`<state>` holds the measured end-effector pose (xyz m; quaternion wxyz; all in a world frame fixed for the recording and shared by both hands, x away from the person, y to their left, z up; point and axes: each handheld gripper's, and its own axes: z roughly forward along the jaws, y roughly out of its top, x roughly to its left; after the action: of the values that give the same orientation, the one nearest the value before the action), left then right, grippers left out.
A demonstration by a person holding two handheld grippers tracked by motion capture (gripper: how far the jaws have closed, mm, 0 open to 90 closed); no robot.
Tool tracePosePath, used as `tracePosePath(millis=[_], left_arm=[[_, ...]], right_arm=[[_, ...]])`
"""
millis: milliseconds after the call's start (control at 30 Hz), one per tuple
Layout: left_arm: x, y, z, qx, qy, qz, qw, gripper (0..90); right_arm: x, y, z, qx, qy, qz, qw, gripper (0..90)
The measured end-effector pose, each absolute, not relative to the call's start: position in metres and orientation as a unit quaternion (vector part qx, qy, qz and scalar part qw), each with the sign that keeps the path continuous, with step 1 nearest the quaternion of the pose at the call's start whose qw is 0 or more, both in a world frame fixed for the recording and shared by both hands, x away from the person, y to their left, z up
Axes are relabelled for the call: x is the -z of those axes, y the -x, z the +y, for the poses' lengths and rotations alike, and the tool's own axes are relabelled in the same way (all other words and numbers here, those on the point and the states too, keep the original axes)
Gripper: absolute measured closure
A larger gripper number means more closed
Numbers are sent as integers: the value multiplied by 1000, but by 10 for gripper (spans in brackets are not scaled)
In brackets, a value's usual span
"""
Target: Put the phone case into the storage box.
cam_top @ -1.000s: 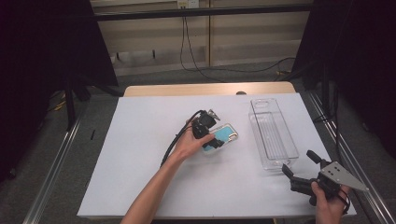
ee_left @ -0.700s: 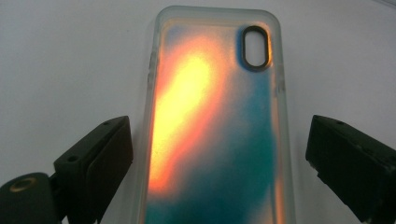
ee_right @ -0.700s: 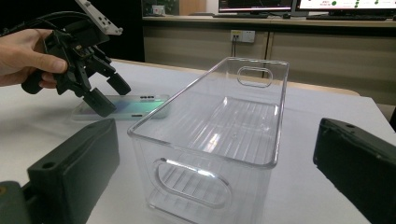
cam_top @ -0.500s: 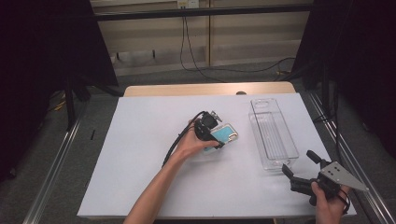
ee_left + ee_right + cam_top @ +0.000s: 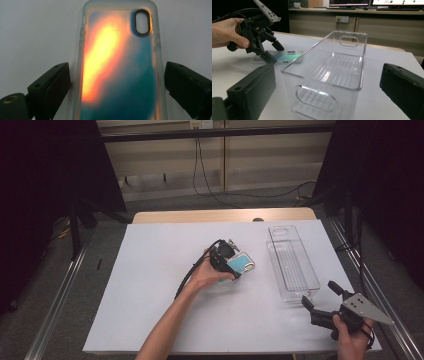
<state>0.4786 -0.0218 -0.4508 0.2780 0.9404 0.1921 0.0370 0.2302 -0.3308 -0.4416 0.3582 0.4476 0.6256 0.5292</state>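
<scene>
holding right gripper [image 5: 325, 301] low at the near right corner of the table [image 5: 150, 320], jaws spread wide and gripping nothing, aimed along the clear bin [image 5: 292, 262] just ahead, likely waiting to steady it. farther in, lowering left gripper [image 5: 231, 265] over the phone case [image 5: 120, 65], lying flat on the table near its centre, just left of the bin. straddling the case with jaws apart, one at each long edge, not yet pinching, probably lining up for an edge grip.
</scene>
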Motion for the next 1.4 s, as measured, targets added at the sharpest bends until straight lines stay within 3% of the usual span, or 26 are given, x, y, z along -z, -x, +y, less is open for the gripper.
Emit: tracePosePath(millis=[300,433,1400], left_arm=[[449,-478,-22,-36,-941,194,274,110],[447,-477,-24,-34,-944,191,267,170],[441,-471,-13,-33,-939,211,271,174]], right_arm=[[442,-230,-331,-529,-447,626,358,0],[442,-230,-330,-529,-447,627,358,0],[442,-229,-332,-530,-447,625,359,0]])
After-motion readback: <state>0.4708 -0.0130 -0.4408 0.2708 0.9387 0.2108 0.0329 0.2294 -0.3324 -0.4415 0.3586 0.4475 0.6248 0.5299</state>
